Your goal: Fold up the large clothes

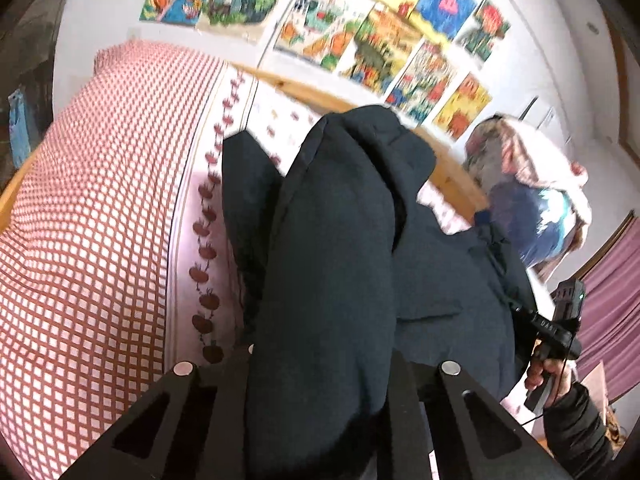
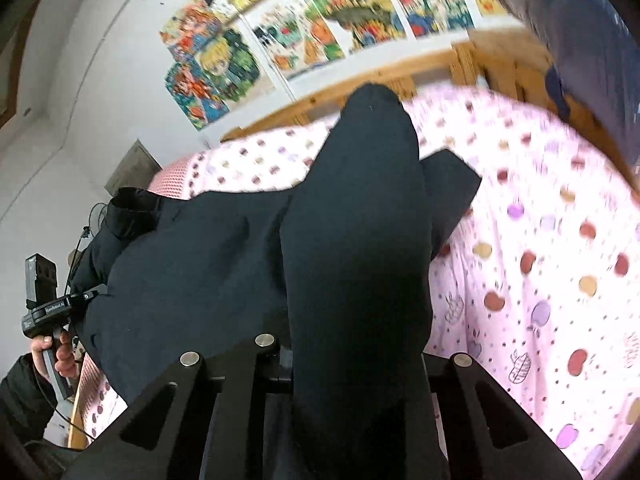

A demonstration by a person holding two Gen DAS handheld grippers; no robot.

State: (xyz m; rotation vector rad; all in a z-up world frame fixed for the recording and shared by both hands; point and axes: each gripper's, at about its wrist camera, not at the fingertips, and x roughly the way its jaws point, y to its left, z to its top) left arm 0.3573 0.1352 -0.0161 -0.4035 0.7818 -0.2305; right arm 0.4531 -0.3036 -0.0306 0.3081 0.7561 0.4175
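Left claw (image 1: 320, 380): dark fabric fills the gap between its fingers; reads as pinched on the dark navy garment (image 1: 328, 240), though the fingertips are buried in cloth.
Right claw (image 2: 352, 368): same picture, a thick fold runs out between its fingers, so it looks clamped on cloth too.
Garment position: bulk lies on the bed (image 2: 540, 240), two ends raised toward the cameras, one per claw.
Why held so: judging by the task, gripping two ends at once keeps an edge taut for carrying over into a fold; bed gives a broad soft surface.
Left-view only: red-check duvet (image 1: 88, 220) beside the garment, apple-border sheet strip, other handheld unit with a hand (image 1: 548, 376) on its grip, clothes hanging at right.
Right-view only: pink apple-print cover under the garment, a flat corner of fabric (image 2: 452, 184) spread on it, wooden bed frame (image 2: 472, 60).
Both: posters (image 1: 360, 40) on the wall.
Blur: heavy, so seams and garment type are unclear.
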